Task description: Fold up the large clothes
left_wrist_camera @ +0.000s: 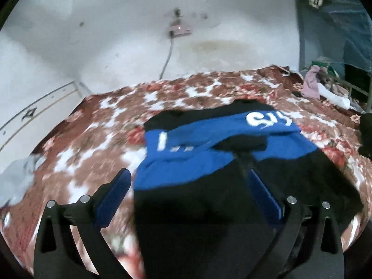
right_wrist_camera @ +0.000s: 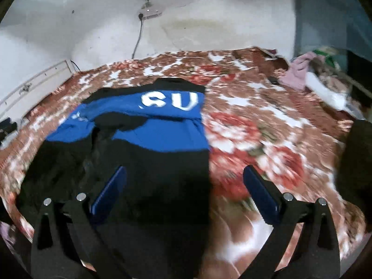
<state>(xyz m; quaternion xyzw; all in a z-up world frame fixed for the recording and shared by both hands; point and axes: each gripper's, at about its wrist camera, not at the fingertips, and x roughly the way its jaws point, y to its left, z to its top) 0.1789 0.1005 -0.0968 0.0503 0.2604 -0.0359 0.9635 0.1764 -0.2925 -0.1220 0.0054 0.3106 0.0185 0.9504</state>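
Note:
A black and blue garment with white letters [left_wrist_camera: 209,162] lies partly folded on a bed with a red floral cover [left_wrist_camera: 104,125]. It also shows in the right wrist view [right_wrist_camera: 148,134]. My left gripper [left_wrist_camera: 188,174] is open above the garment's left edge, its blue pads on either side of the cloth, holding nothing. My right gripper [right_wrist_camera: 183,172] is open above the garment's right edge, its left finger [right_wrist_camera: 109,190] over the black cloth and its right finger [right_wrist_camera: 260,193] over the cover.
A white wall with a socket and cable [left_wrist_camera: 176,30] stands behind the bed. A pile of clothes [left_wrist_camera: 320,86] lies at the far right near a blue curtain [left_wrist_camera: 337,34]. A pale cloth [left_wrist_camera: 16,179] lies at the bed's left edge.

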